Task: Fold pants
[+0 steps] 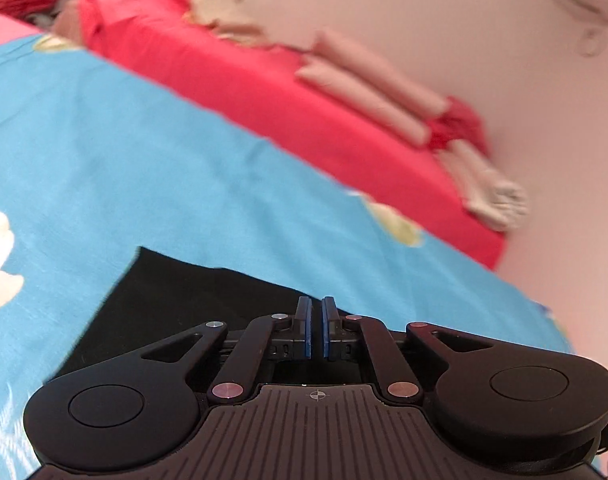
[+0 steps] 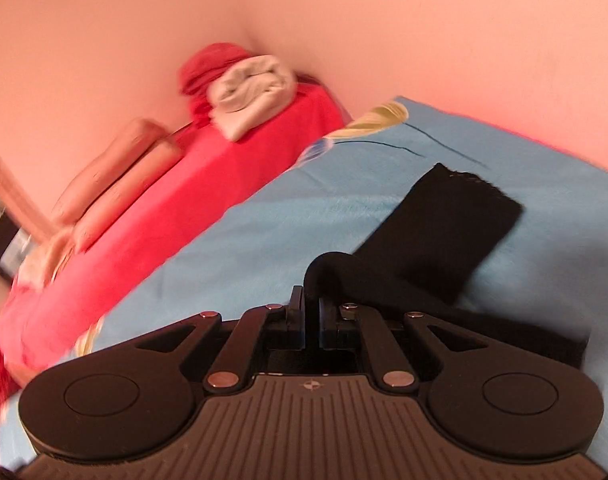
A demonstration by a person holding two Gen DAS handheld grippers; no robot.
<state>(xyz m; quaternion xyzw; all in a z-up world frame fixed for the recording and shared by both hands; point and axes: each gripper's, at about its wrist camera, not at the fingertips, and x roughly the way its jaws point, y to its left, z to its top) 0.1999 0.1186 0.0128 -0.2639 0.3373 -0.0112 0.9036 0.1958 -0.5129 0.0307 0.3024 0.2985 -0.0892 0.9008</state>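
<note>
Black pants (image 2: 443, 232) lie on the blue bedsheet (image 2: 264, 220), one bunched edge pinched in the right gripper (image 2: 312, 312). Left gripper (image 1: 316, 320) is closed, apparently empty, over the cloth. Better to carry the fold across evenly, keeping edges aligned.

The wide blue bed sheet (image 2: 224, 240) lies bare to the left of the black fabric pants (image 2: 443, 232), so there passage is free. Behind it, the red mattress (image 2: 208, 184) carries rolled beige cloths (image 2: 116, 168) and a folded white cloth (image 2: 252, 92), against the pink wall (image 2: 104, 40)
</note>
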